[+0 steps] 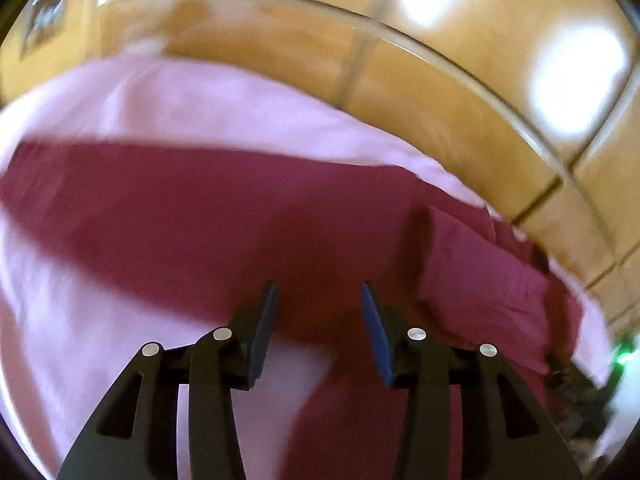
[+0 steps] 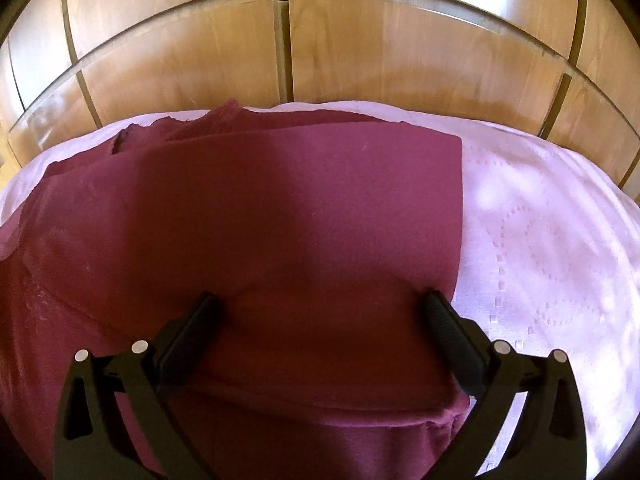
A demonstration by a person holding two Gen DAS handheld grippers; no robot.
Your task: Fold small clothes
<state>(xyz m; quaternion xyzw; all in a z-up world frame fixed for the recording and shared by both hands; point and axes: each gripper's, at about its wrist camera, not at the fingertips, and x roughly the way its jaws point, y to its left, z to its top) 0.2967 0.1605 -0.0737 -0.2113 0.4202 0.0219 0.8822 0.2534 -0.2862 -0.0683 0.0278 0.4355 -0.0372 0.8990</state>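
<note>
Behind everything, from nine to three o'clock across the top of the right wrist view, stands a wall of wooden panels [image 2: 340, 60] with dark seams; the left wrist view shows the same wooden panels [image 1: 420, 80], blurred, with bright patches of light at two o'clock. Below them a pale pink cloth [image 2: 540, 240] with a dotted pattern covers the surface and fills the right wrist view from three to five o'clock; it shows again as the pink cloth [image 1: 180, 104] at ten o'clock in the left wrist view. On it lies the maroon garment [image 2: 280, 220], spread flat over the centre and out toward nine o'clock, with a straight folded edge on its three o'clock side and rumpled layers at eleven o'clock. The left wrist view catches the garment [image 1: 200, 208] as a blurred dark band with a bunched part at four o'clock. The right gripper [image 2: 320, 306] hangs at six o'clock, fingers spread wide over the garment and gripping nothing. The left gripper [image 1: 319, 292] also sits at six o'clock, blue pads [image 1: 376, 336] moderately apart, nothing between them
</note>
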